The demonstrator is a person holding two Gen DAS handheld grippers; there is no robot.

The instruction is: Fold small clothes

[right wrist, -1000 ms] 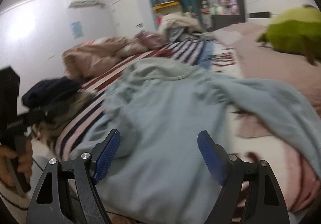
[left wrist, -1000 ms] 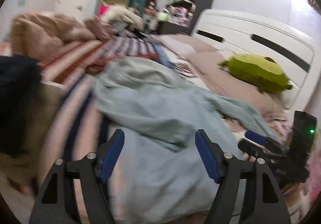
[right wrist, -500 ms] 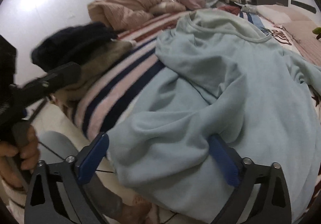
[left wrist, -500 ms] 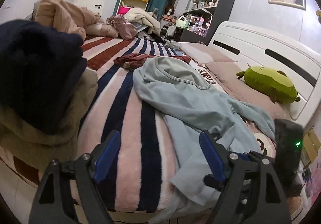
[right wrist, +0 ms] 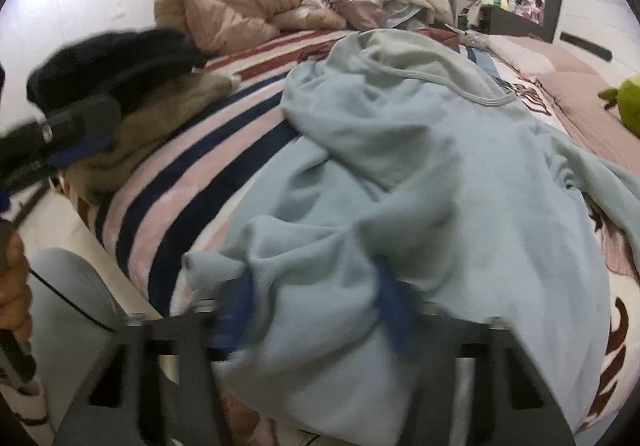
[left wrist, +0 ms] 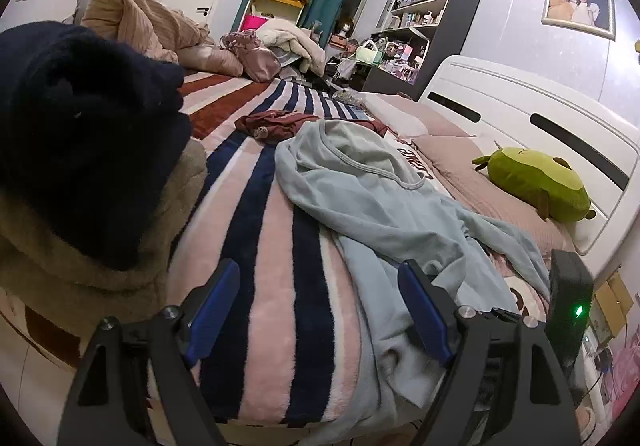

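A light blue sweatshirt (left wrist: pixel 384 206) lies crumpled on the striped blanket (left wrist: pixel 276 266), its hem hanging over the bed's near edge. My right gripper (right wrist: pixel 312 274) is at that hem. Its jaws are closing, a bunched fold of the sweatshirt (right wrist: pixel 420 166) sits between the blurred blue pads (right wrist: pixel 390 298), and they press on it. My left gripper (left wrist: pixel 318 270) stands open over the blanket's edge, just left of the hem, with no cloth gripped. Its right finger (left wrist: pixel 420 310) is beside the sweatshirt's edge. The left gripper (right wrist: pixel 60 134) also shows at the left of the right wrist view.
A navy garment (left wrist: pixel 80 134) lies on a tan one (left wrist: pixel 80 270) at the near left. A maroon garment (left wrist: pixel 276 122), brown bedding (left wrist: pixel 136 22), a green plush (left wrist: pixel 532 182), the white headboard (left wrist: pixel 520 118) and shelves (left wrist: pixel 424 18) lie beyond. A hand (right wrist: pixel 12 286) holds the left gripper.
Both grippers pulled back and down to the bed's near edge. The right jaws opened wide around the sweatshirt's hem, then closed on a fold of it. The left jaws stayed open.
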